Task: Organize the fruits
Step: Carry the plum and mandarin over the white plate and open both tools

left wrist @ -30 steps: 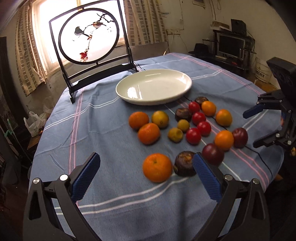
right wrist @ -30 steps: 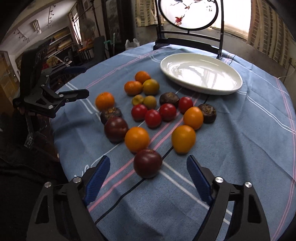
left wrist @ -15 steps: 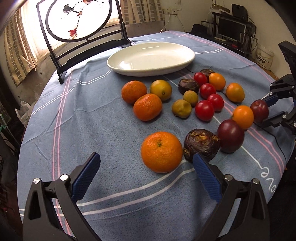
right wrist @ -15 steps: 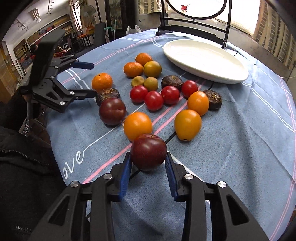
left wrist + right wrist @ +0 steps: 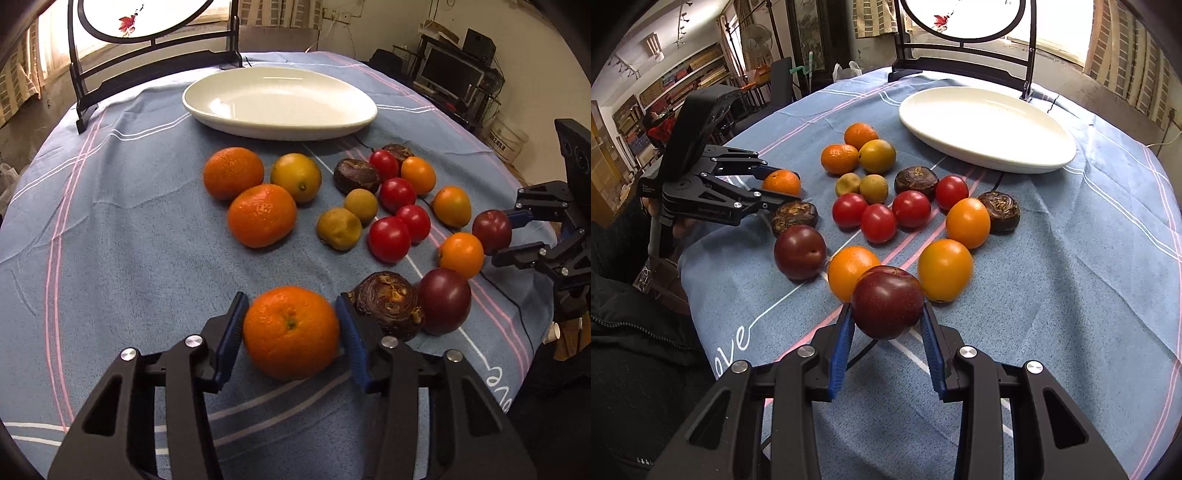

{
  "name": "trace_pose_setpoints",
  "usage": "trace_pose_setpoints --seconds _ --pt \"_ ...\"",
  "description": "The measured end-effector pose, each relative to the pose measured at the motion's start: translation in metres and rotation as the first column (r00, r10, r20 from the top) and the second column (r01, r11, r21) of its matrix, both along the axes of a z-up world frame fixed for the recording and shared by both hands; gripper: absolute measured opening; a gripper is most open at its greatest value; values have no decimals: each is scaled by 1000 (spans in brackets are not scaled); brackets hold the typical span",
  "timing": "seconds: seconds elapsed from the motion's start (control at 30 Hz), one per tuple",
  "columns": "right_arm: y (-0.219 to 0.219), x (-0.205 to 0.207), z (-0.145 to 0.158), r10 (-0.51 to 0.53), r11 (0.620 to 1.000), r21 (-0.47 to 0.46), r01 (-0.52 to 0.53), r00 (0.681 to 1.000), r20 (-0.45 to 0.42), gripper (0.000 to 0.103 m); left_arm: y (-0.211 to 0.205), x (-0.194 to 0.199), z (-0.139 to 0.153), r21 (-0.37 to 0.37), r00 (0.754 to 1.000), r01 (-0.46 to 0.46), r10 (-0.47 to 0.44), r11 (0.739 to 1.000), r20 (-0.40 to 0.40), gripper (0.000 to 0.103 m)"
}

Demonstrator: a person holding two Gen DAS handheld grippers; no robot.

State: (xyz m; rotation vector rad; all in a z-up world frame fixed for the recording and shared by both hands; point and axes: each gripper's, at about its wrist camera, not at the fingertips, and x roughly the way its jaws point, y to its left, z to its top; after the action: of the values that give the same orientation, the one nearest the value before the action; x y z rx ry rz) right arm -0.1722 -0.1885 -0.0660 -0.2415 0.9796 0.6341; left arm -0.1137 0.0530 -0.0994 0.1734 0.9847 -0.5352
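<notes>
Two handheld grippers are shown over a round table covered by a blue striped cloth (image 5: 110,221). At the bottom of the left wrist view, the left gripper (image 5: 291,332) is clenched around a mandarin (image 5: 291,332); its blue pads (image 5: 231,332) are pressed against both sides of the fruit, which sits at the near edge of the spread. Just beside the mandarin, to its right, a wrinkled dark brown fruit (image 5: 388,308) is seen touching the gripper's right finger, and a dark plum (image 5: 445,300) is touching that fruit in turn.

In the right wrist view, the right gripper (image 5: 887,332) is closed on a dark red plum (image 5: 887,301), held between its blue pads (image 5: 842,339). Whether the plum is lifted off the cloth cannot be told. Directly behind it an orange fruit (image 5: 849,271) is partly hidden, and a second orange fruit (image 5: 945,268) lies near on the right.

Farther from both grippers, the remaining fruit is laid out in a loose cluster: four red tomatoes (image 5: 878,222), two small yellow-brown fruits (image 5: 873,188), two more mandarins (image 5: 261,215) and a yellow-green citrus (image 5: 295,177). Beyond the cluster, a white oval plate (image 5: 332,127) is set on the cloth, apart from the fruit, with a black-framed round screen (image 5: 155,40) standing behind it.
</notes>
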Motion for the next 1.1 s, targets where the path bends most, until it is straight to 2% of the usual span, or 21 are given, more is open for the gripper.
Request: trace_pose_setpoints --seconds 0.1,0.13,0.27,0.33,0.43,0.53,0.67,0.83,1.1 --pt "-3 2 4 -7 1000 12 7 1000 12 36 0 1 3 -10 999 -19 19 1000 -27 44" --pt "-4 4 6 -13 1000 16 13 1000 16 36 0 0 8 -4 1000 -20 20 1000 -14 43" --pt "-5 21 25 -27 1000 15 26 996 82 36 -7 4 41 -6 996 -29 30 1000 80 44" --pt "-4 35 41 -34 999 31 30 990 134 36 -18 13 64 9 983 -60 58 998 172 44" --pt "-3 69 64 -74 996 71 61 977 199 36 -36 42 97 -10 958 -134 132 991 255 44" --pt "0 114 73 -128 989 103 108 969 212 37 -53 88 113 -27 950 -193 194 981 246 44" --pt "4 175 64 -189 979 102 174 970 156 37 -80 146 98 55 960 -233 220 971 171 44" --pt "7 217 42 -222 974 66 216 969 107 37 -97 183 70 160 960 -249 222 955 168 44" --pt "16 250 19 -233 972 23 232 971 58 38 -92 205 51 173 957 -278 257 945 134 45"
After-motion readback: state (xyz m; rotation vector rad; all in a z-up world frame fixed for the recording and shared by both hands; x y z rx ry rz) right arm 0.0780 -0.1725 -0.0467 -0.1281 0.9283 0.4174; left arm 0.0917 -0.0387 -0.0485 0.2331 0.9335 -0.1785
